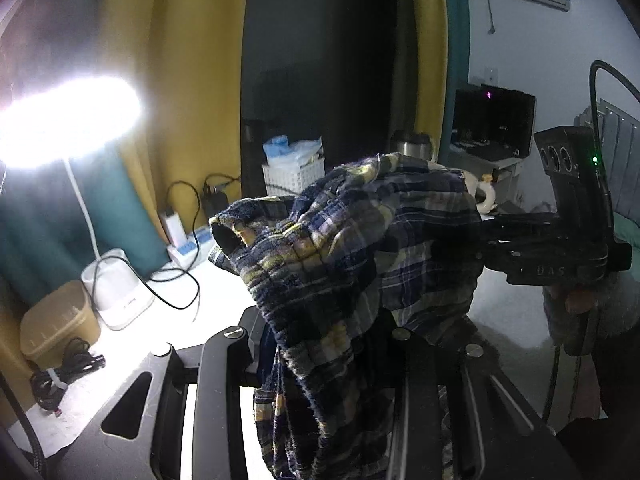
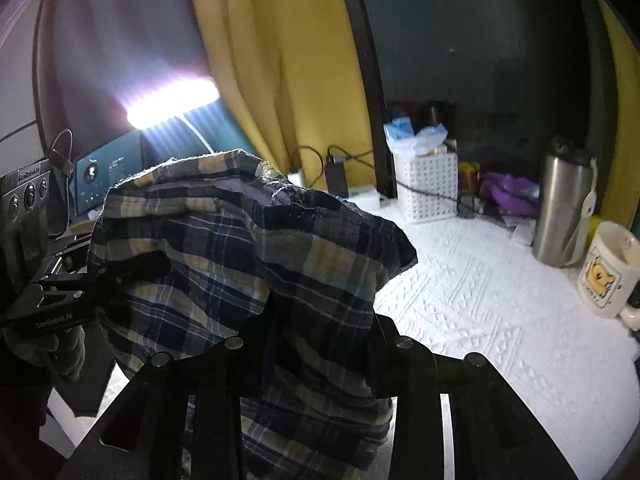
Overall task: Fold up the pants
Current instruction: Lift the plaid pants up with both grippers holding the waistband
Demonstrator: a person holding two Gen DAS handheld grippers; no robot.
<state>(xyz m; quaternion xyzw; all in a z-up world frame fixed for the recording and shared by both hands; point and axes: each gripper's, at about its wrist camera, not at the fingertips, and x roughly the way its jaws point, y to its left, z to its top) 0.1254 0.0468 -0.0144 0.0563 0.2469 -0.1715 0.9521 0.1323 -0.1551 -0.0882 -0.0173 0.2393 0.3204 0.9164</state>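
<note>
Pants: you hold the plaid pants (image 1: 360,248) bunched up off the table (image 2: 480,300), draped over both claws and hanging down between them.
Left claw: your left claw (image 1: 320,344) has cloth gathered between its jaws and clamps the pants; its fingertips are buried under the fabric, so only the linkage shows in its own view.
Right claw: your right claw (image 2: 316,344) is likewise closed on the pants, with the plaid spilling over and past its jaws.
Left view only: the right claw (image 1: 472,236) appears from the side here, its tips going into the cloth, with your gloved hand (image 1: 580,304) under it. You also see the lamp (image 1: 68,120) glaring at the left, its white base (image 1: 116,292), a beige tub (image 1: 56,324) and a coiled cable (image 1: 64,372) beside it, and a dark screen (image 1: 496,120) at the back right.
Right view only: the left claw (image 2: 112,276) shows at the left edge, reaching into the pants. The textured white table cover lies bare to the right, with a steel flask (image 2: 560,208) and a printed mug (image 2: 608,272) standing just beside each other, plus a purple cloth (image 2: 512,192).
Both views: a white basket (image 2: 426,184) and yellow curtain (image 2: 272,60) stand behind the pants.
</note>
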